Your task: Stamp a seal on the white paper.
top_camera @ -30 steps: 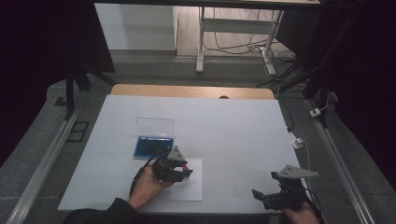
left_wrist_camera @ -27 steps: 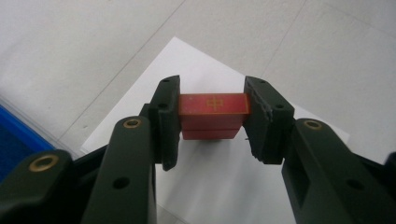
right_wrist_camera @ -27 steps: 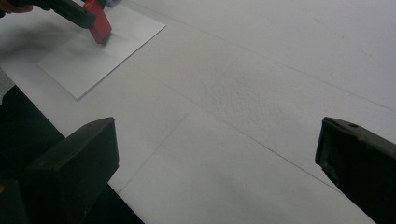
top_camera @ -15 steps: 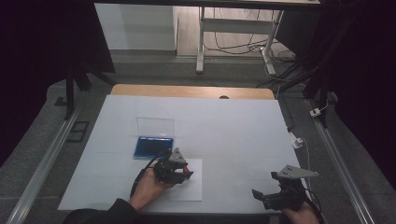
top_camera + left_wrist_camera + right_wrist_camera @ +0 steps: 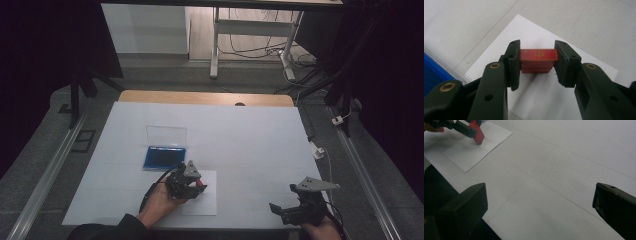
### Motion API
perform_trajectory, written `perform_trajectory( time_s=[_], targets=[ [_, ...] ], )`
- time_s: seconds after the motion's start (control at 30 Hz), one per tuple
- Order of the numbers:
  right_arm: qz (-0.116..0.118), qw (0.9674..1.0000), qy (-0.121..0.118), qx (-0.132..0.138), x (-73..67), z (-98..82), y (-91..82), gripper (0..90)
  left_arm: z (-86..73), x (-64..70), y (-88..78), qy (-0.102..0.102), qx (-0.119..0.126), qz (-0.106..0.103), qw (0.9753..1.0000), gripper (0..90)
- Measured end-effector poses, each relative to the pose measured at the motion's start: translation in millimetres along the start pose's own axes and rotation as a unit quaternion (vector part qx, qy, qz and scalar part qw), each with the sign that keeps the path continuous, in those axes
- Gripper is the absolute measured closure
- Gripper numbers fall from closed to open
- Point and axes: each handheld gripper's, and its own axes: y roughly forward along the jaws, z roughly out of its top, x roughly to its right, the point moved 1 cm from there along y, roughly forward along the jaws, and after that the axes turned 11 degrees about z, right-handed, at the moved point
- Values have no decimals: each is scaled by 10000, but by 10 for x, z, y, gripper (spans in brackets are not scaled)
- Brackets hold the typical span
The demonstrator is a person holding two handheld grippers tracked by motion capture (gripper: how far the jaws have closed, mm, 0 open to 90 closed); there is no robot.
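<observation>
Nothing has moved: the left hand-held gripper (image 5: 537, 65) stays clamped on the red block (image 5: 538, 58) over the paper sheet (image 5: 541, 97), tilted downward.

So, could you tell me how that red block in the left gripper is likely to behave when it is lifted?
The red block looks rigid and flat-sided, so the left gripper, clamped on its ends, should probably hold it steady. It seems small, likely light. Its squared edges suggest it won't roll.

Red block (image 5: 538, 60) with gold character and border, white paper sheet (image 5: 544, 95), blue tray (image 5: 163, 157), black left hand-held gripper (image 5: 537, 62)
</observation>
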Motion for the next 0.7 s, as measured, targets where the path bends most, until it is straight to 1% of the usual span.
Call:
perform_trajectory(
  time_s=[0.1, 0.23, 0.43, 0.47, 0.57, 0.7],
  targets=[
    [-1, 10000, -1, 2, 0, 0, -1, 0, 8, 3, 0, 14, -25, 12, 10000, 589],
    [2, 10000, 3, 5, 1, -1, -2, 0, 14, -25, 4, -40, -58, -81, 9999, 591],
    [8, 10000, 3, 15, 2, -2, -4, 0, 8, -92, 17, -252, -64, -292, 9992, 590],
    [9, 10000, 2, 16, 2, -2, -4, 0, 7, -90, 17, -245, -55, -287, 9993, 591],
    [4, 10000, -1, 8, 1, -1, -3, 0, 21, -32, 9, -64, -69, -107, 9999, 591],
    [1, 10000, -5, 0, -1, 0, -1, 0, 20, 6, 1, 21, -55, 14, 10000, 591]
  ],
)
